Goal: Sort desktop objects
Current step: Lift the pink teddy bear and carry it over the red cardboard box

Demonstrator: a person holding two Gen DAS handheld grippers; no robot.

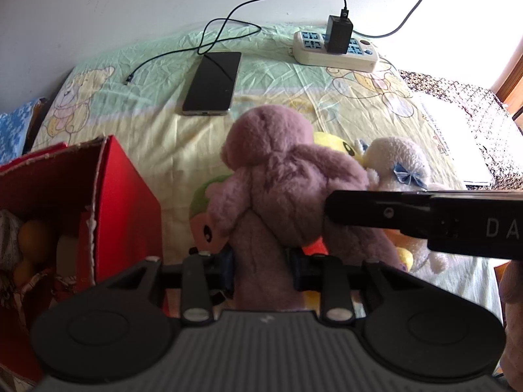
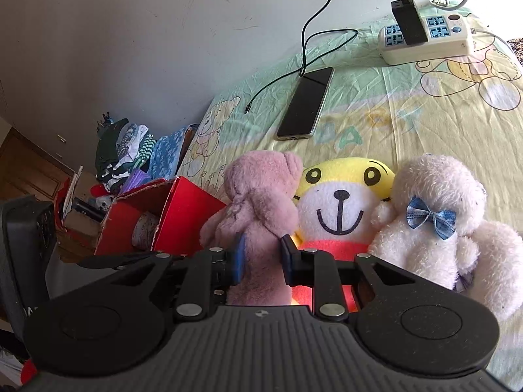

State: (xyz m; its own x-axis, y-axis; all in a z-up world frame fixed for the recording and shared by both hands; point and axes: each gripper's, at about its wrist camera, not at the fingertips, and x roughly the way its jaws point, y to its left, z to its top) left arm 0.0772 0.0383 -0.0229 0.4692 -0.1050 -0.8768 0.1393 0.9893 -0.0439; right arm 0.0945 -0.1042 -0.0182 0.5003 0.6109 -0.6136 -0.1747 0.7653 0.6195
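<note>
Both hand-held grippers, left (image 1: 261,271) and right (image 2: 261,258), are clamped on the pink bear (image 2: 261,202), which stands upright between their fingers on the bed (image 2: 408,130), right of the red box (image 2: 183,219) and touching the yellow toy (image 2: 343,202) beside the white bear (image 2: 441,215).

The right gripper (image 2: 261,258) clamped the pink plush bear (image 2: 258,202), with the yellow plush (image 2: 343,202) and white plush (image 2: 441,215) just right, the red box (image 2: 183,215) left
</note>
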